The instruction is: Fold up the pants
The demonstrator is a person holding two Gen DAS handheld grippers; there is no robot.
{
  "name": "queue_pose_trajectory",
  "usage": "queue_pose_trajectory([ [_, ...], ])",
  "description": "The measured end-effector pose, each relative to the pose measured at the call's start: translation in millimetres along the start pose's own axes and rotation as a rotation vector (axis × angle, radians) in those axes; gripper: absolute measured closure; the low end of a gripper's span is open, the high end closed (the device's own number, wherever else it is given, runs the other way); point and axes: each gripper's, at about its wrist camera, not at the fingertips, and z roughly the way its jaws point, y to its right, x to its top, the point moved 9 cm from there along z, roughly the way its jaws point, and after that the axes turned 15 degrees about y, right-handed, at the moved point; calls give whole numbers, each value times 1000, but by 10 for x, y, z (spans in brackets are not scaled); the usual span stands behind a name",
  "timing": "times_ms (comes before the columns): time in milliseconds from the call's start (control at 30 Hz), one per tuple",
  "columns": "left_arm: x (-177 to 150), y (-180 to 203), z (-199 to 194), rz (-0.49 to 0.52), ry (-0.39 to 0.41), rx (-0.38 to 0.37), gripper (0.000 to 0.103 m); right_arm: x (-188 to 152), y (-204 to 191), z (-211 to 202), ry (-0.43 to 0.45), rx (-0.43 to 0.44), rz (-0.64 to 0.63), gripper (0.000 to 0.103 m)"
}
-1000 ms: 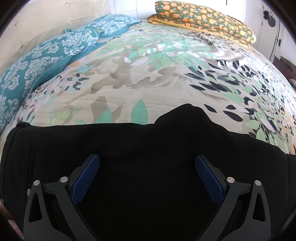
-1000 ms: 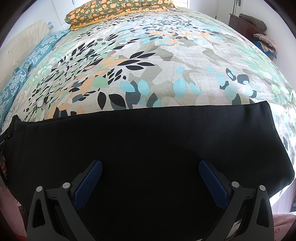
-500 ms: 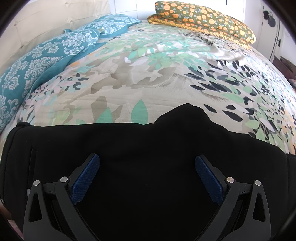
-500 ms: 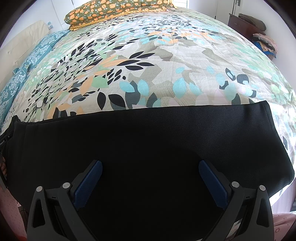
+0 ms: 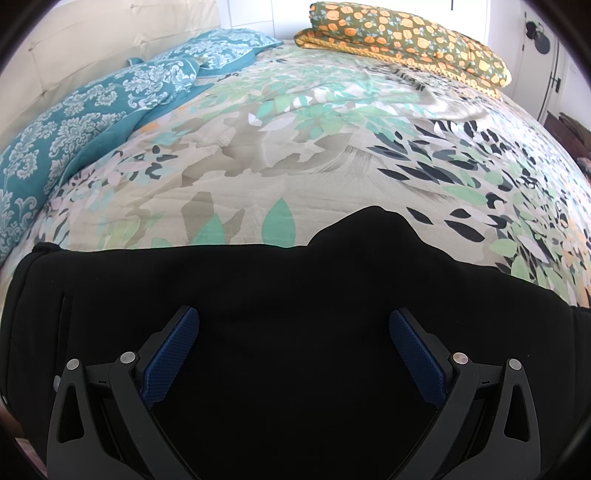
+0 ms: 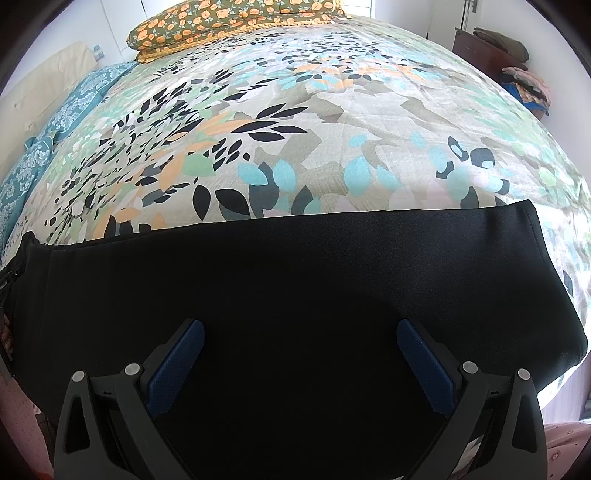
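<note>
Two grippers hang over black pants point(image 5: 295, 295) that lie flat along the near edge of a bed, on a leaf-print quilt point(image 5: 295, 155). The left gripper point(image 5: 294, 343) has its jaws spread wide with nothing between the blue pads point(image 5: 170, 360), and the right gripper point(image 6: 300, 352) stands the same way, empty over the cloth. In the left view the pants' far edge runs straight except for a rounded bump point(image 5: 373, 229) near the middle, probably the crotch or a stray fold, so that side looks like the seat and waist end. In the right view the far edge is clean and ends at a squared corner point(image 6: 532, 221) on the right, which reads as the hem end. Laid lengthwise like this, with one gripper over each half, the pants seem set for an end-to-end fold. Pillows point(image 5: 402, 33) sit far off, well apart from the work.
</note>
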Motion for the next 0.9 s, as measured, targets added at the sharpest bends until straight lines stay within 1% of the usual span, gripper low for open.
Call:
queue_pose_trajectory([
  [733, 0, 2, 5, 0, 1, 1, 1, 1, -3, 4, 0, -3, 0, 0],
  [833, 4, 2, 4, -1, 1, 0, 1, 45, -2, -21, -7, 0, 0, 0],
  [867, 4, 2, 4, -1, 1, 0, 1, 85, 4, -49, -1, 10, 9, 0],
  [900, 10, 5, 2, -1, 1, -1, 1, 165, 14, -108, 26, 28, 26, 0],
])
